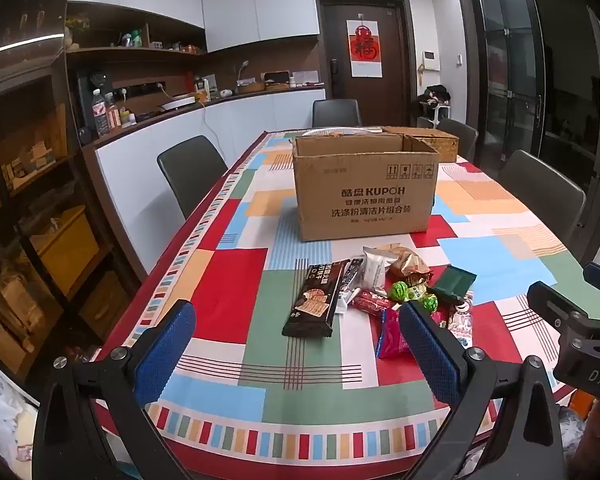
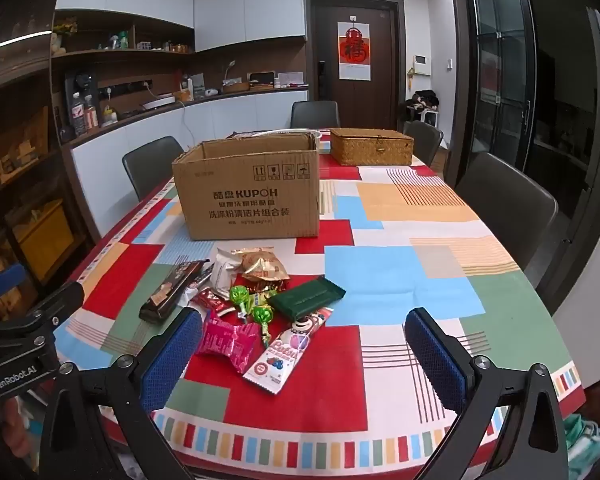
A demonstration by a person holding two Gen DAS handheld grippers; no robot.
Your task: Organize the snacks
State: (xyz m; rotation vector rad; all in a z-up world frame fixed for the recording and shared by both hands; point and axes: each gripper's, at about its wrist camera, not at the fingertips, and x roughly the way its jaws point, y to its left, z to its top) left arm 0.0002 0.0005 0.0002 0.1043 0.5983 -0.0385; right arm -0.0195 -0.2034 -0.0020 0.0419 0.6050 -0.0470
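Two grippers, left (image 1: pixel 298 354) and right (image 2: pixel 304 354), I hold wide and empty. Snacks (image 2: pixel 244 300), a mixed heap of wrappers, lie mid-frame on the surface (image 2: pixel 400 280), below the box (image 2: pixel 252 200).

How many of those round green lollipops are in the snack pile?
2: one green lollipop at the middle of the pile, the other just nearer, beside the pink packet. More may hide underneath.

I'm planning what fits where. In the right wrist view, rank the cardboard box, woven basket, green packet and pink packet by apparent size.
1. cardboard box
2. woven basket, though it sits farther back
3. green packet and pink packet: look alike; the pink one is nearer, so unranked
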